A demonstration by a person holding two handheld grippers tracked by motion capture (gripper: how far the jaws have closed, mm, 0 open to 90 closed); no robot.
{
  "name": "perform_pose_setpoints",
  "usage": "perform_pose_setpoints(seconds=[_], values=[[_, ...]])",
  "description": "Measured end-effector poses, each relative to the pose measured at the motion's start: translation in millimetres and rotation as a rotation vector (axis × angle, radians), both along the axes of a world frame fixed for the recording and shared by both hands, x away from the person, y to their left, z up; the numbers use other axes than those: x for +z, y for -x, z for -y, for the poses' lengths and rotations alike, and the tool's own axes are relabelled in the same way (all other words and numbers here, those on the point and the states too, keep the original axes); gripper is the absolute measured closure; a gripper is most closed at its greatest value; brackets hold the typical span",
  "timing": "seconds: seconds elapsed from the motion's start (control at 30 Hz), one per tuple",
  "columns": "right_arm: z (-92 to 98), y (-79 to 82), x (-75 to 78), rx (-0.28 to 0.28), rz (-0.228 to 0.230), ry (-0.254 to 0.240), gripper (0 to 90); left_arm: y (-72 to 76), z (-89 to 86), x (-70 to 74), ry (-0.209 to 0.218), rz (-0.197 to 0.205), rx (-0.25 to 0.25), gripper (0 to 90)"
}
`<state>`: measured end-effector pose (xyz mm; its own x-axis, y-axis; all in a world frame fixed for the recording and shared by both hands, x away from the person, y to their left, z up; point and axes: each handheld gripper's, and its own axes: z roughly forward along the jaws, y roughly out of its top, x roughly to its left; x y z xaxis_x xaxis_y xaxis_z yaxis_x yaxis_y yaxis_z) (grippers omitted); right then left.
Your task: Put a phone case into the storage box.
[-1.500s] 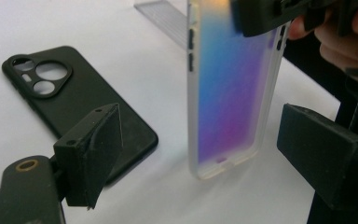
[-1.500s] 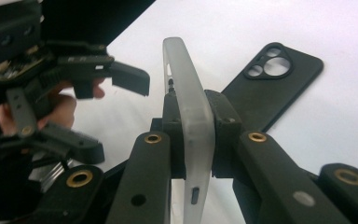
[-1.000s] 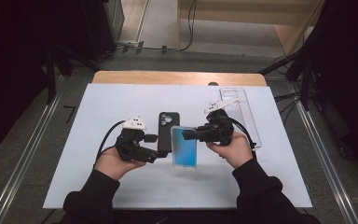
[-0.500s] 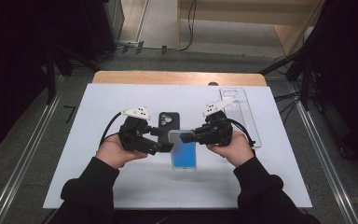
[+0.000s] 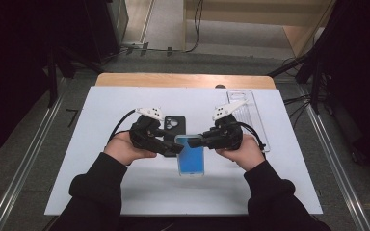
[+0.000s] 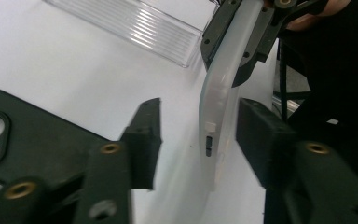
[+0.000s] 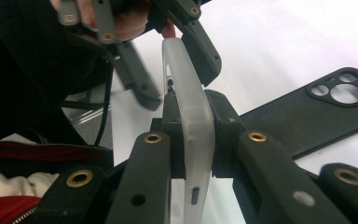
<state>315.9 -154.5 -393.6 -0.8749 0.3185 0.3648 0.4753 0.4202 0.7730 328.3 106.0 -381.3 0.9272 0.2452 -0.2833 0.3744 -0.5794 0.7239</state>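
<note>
Right gripper [image 5: 198,140] clamped on the translucent phone case [image 7: 189,112], held edge-up off the table [image 5: 101,192]; left gripper [image 6: 198,135] just been closing its jaws around the far end — one pad touching, gap on the other; two-handed grip nearly there, black case [image 6: 42,135] lying beside.

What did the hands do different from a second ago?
The left gripper moved right, up to the phone in its clear case, and its jaws have just been closing around the phone's edge; one side still shows a gap in the left gripper view. The right gripper stayed clamped on the phone. The black case and the clear tray lie on the table as before.
</note>
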Motion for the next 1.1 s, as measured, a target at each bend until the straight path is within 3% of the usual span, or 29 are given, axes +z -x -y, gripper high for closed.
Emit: perform_pose_setpoints(seconds=[0.07, 0.17, 0.23, 0.3, 0.47, 0.57, 0.63, 0.7, 0.8, 0.9, 1.1], values=[[-0.4, -0.1, -0.1, 0.010, 0.001, 0.000, 77.5, 2.6, -0.5, -0.7, 0.025, 0.016, -0.021, 63.9], [-2.3, 0.9, -0.2, 0.030, 0.004, -0.006, 77.6, 1.6, 0.2, -5.2, 0.026, -0.020, -0.034, 69.4], [-3.7, 1.7, -0.1, 0.037, 0.008, -0.001, 77.5, 1.1, -0.3, -8.1, 0.036, -0.020, -0.040, 73.9], [-4.2, 2.0, -0.2, 0.038, 0.010, 0.008, 77.5, -0.3, -1.7, -9.3, 0.051, -0.057, -0.041, 79.7], [-4.1, 1.3, -0.5, 0.036, 0.006, -0.002, 77.4, -1.2, -3.1, -8.7, 0.066, -0.092, -0.025, 80.8], [-4.0, 1.6, -0.7, 0.036, 0.010, 0.000, 76.8, -0.6, -3.4, -8.0, 0.061, -0.079, -0.025, 80.7], [-3.9, 1.9, -0.1, 0.034, 0.022, -0.004, 68.3, -0.5, -4.3, -6.8, 0.054, -0.086, -0.008, 80.8], [-3.1, 3.6, 2.0, 0.018, 0.062, -0.028, 58.2, -0.2, -6.0, -5.3, 0.055, -0.086, 0.010, 80.8], [-1.2, 4.3, 4.2, -0.014, 0.063, -0.053, 45.9, -0.1, -10.9, -2.1, 0.057, -0.087, 0.042, 80.8], [-2.5, 5.1, 4.7, -0.060, 0.044, -0.024, 35.8, -0.5, -15.5, 0.1, 0.063, -0.092, 0.070, 80.7], [-5.1, 6.1, 4.0, -0.150, 0.073, 0.015, 25.3, -4.0, -23.4, 2.6, 0.026, -0.090, 0.165, 80.6]])
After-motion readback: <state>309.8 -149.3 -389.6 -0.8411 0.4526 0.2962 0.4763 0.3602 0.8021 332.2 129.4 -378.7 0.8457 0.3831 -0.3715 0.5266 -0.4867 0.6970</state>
